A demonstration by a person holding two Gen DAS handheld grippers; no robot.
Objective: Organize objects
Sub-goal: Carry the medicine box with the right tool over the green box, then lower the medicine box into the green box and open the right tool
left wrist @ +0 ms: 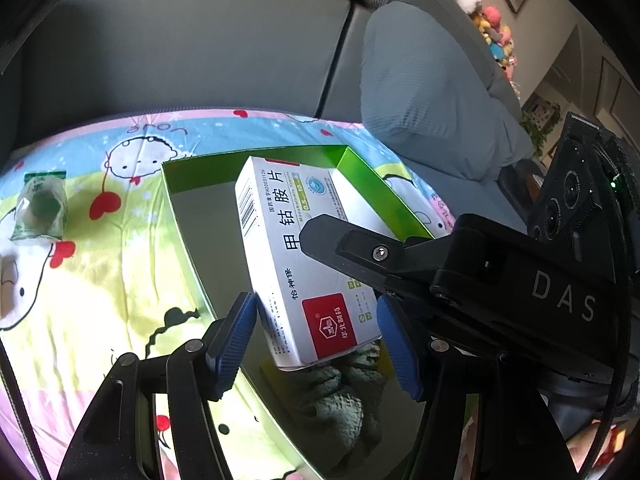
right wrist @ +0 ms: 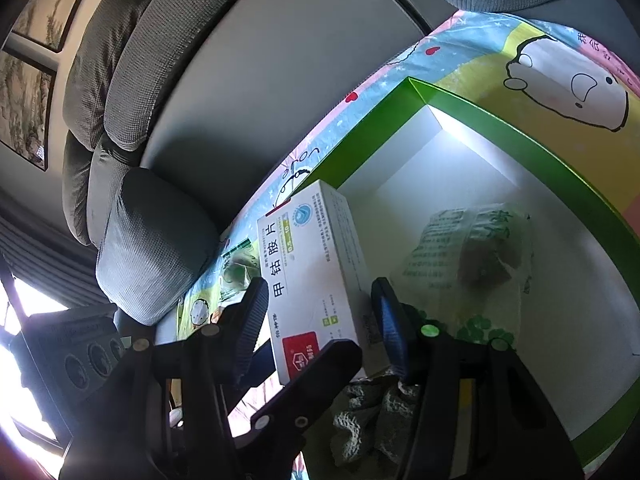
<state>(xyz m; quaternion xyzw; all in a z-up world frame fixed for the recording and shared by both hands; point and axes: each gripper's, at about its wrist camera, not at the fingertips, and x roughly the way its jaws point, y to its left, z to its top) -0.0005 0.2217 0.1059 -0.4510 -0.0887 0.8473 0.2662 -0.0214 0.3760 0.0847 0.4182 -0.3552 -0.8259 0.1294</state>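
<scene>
A white medicine box (left wrist: 296, 256) with a red square logo hangs tilted over the open green-walled box (left wrist: 176, 200). My left gripper (left wrist: 316, 340) has its blue pads on both sides of the box's lower end, shut on it. My right gripper (right wrist: 320, 328) also brackets the same medicine box (right wrist: 316, 272); the left pad touches it, a small gap shows at the right pad. One right finger (left wrist: 360, 248) lies across the box top in the left wrist view. A clear packet (right wrist: 472, 256) and a grey-green knitted cloth (right wrist: 368, 416) lie inside the green box (right wrist: 520, 136).
The green box sits on a cartoon-print sheet (left wrist: 100, 280) in front of a grey sofa (left wrist: 200, 40). A small clear green-printed packet (left wrist: 40, 208) lies on the sheet at the left. A grey cushion (left wrist: 432, 92) leans at the right; plush toys (left wrist: 492, 28) sit behind.
</scene>
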